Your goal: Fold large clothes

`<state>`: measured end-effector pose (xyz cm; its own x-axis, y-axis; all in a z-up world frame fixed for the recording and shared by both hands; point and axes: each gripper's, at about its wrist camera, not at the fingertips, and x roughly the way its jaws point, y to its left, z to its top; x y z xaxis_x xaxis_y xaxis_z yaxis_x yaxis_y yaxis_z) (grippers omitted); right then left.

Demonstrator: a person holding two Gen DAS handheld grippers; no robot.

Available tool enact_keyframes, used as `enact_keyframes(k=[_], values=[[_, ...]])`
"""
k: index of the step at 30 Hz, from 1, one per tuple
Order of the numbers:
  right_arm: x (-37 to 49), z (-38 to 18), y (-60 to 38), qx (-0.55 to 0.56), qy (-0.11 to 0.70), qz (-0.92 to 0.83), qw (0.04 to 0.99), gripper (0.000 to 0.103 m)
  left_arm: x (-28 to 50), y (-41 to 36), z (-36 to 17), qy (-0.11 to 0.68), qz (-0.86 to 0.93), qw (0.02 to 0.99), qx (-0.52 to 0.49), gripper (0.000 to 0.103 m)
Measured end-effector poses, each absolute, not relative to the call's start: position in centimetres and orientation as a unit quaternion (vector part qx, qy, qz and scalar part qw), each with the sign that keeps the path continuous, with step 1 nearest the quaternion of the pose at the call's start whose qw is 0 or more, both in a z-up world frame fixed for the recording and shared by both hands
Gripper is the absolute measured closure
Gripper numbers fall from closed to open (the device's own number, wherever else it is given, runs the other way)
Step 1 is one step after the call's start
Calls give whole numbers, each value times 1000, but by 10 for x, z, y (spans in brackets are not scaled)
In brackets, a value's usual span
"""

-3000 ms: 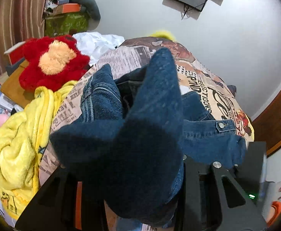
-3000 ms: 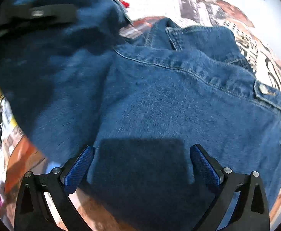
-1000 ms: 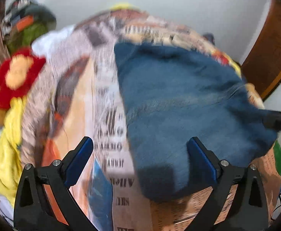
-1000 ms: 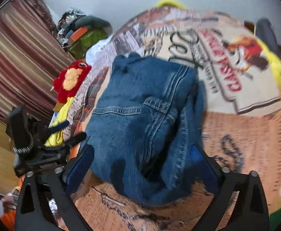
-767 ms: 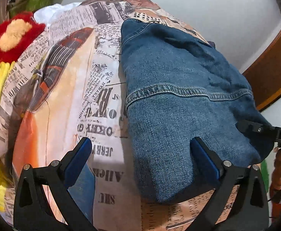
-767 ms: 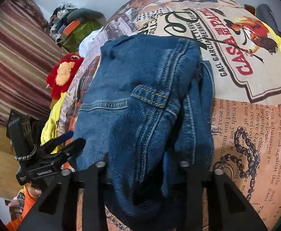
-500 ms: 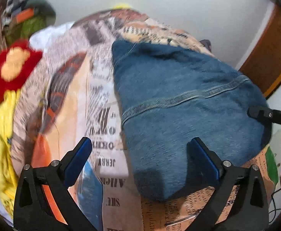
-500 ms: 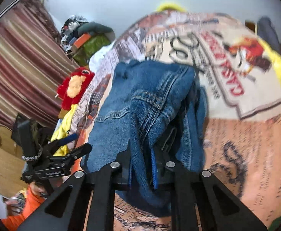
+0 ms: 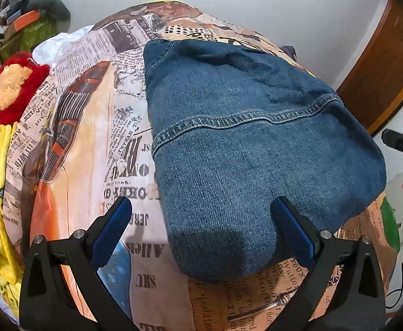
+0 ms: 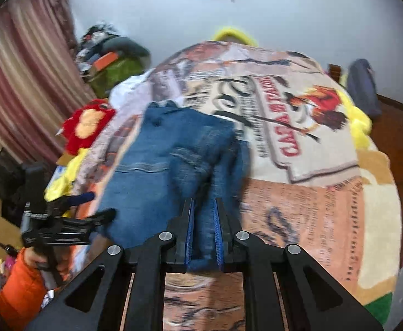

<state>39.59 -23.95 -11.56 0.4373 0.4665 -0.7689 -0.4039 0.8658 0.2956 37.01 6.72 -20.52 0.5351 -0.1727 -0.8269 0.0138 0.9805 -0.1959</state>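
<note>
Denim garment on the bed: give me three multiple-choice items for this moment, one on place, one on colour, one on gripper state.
1. Where does the denim garment lie?
A. on the printed bedspread
B. on the floor
C. on a chair

2. What colour is the plush toy beside the bed?
A. green
B. red with a tan patch
C. white

3. How is the right gripper?
A. wide open over bare bedspread
B. out of view
C. shut on a fold of denim

Key: A, the printed bedspread shows around the garment; B, red fur, tan centre; C, blue pads pinch the cloth, while the left gripper stands open.
</note>
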Motion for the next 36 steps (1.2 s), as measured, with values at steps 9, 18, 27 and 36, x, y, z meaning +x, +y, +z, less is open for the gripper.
enact_keyframes(k=[9,18,27,36], values=[[400,-174,-190,-93,504,229,828,93,364,54,-201,468,-47,882,-31,0],[404,-187,-227,-106,488,191,845,25,359,52,-202,467,-54,882,-13,0],[417,-156,-256,-6,500,211,840,25,358,58,-174,437,-39,898,24,0],[450,-135,-219,46,496,272,823,24,404,66,-169,427,-43,903,24,0]])
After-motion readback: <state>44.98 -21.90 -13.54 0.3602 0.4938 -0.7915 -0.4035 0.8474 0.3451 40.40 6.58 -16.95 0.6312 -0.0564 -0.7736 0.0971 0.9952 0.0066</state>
